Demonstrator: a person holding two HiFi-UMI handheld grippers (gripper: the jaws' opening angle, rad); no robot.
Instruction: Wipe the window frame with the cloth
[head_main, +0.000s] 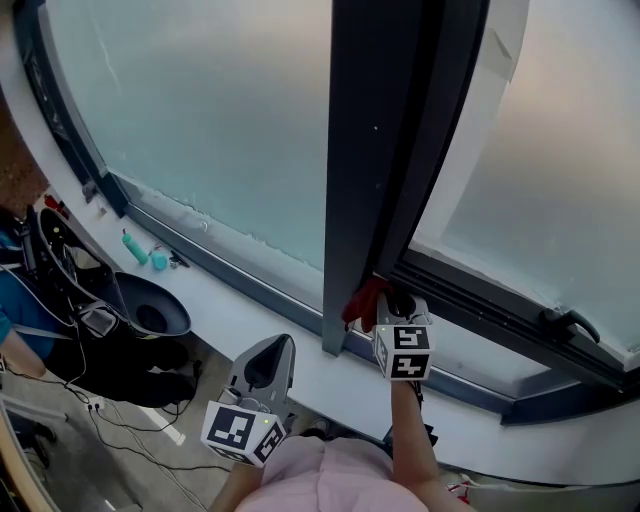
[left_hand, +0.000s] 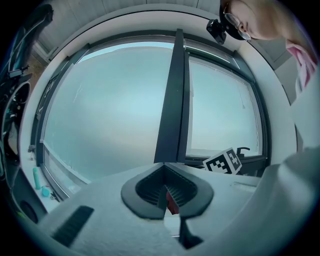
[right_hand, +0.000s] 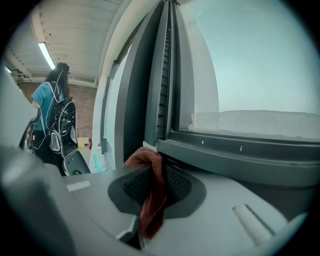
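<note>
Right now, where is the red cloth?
Head view: the red cloth is just right of centre, pinched in the right gripper, at the foot of the dark vertical window frame.

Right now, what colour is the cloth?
The cloth is red, best seen in the right gripper view.

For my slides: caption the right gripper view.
Right gripper shut on a red cloth at the dark window frame.

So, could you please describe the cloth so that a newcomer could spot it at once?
Start at the tall dark upright of the window frame. At its foot, the right claw pinches a small bunched cloth. It is the only red thing there, set among dark frame bars and the white sill.
</note>
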